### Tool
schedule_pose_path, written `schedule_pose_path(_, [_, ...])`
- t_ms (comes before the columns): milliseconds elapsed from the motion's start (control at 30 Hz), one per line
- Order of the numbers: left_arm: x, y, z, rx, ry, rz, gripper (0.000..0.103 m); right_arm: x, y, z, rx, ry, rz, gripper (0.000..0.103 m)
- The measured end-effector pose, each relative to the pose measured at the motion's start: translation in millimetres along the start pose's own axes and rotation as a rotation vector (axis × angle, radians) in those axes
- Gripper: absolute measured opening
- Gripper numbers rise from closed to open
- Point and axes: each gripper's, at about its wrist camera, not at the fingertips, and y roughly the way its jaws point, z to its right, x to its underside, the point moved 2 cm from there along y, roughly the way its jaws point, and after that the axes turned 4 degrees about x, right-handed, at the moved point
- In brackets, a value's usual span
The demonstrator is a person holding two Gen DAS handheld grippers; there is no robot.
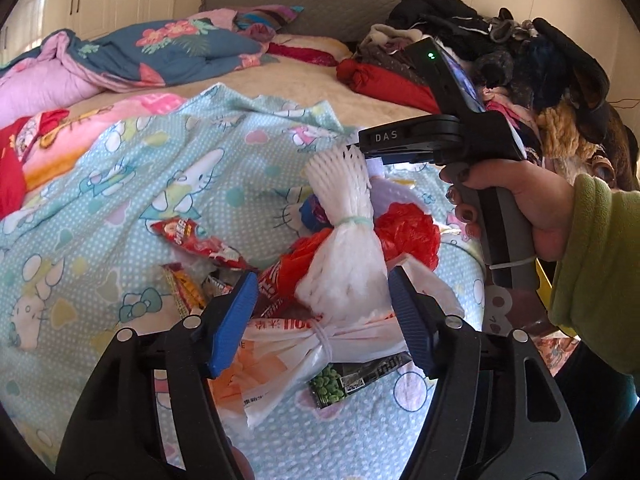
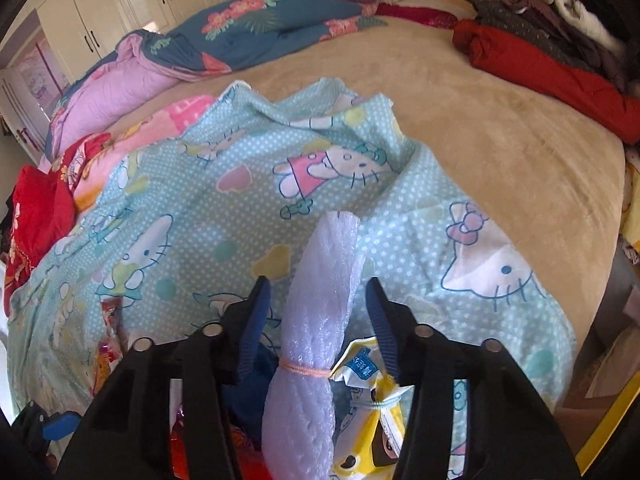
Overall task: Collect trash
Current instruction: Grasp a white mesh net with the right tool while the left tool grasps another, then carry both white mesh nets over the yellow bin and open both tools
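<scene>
I see black-framed grippers with ribbed blue pads [image 1: 236, 316], silver pivot screws, "DAS" lettering, a green sleeve [image 1: 596, 276], and dark-polished nails on my right hand [image 1: 520, 204].

The bed [image 2: 500, 128] had a beige cover. On it lay a light blue cartoon sheet [image 2: 224, 216], a folded floral quilt [image 2: 248, 36], a red garment [image 2: 552, 68] and a clothes pile [image 1: 532, 68]. Tied foam-net bundles [image 1: 348, 240], snack wrappers [image 1: 196, 236] and plastic bags [image 1: 288, 352] rested on the sheet.
</scene>
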Motion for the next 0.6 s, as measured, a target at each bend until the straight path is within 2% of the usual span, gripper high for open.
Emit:
schedule_pose_path(67, [0,2,0,-0.009,0.007,-0.011,0.052,2,8,1,-0.01,0.009,-0.028,0.024])
schedule_pose_path(333, [-6,1,5,0.01,0.002,0.016,0.042,7,-6,2,-0.042,0.015,-0.012,0.021])
schedule_pose_path(400, [-9,3,7,0.018,0.006,0.015,0.032,7,-11,2,-0.041,0.014,0.002,0.02])
schedule_pose_path(433, [-9,5,8,0.013,0.006,0.008,0.022,7,-15,2,-0.042,0.015,0.011,0.02])
schedule_pose_path(467, [-10,7,7,0.01,-0.001,-0.002,0.016,6,-19,2,-0.044,0.017,0.019,0.019])
schedule_pose_path(600, [-10,4,1,0.04,-0.056,0.0,0.01,3,-41,6,-0.061,0.024,0.071,0.017])
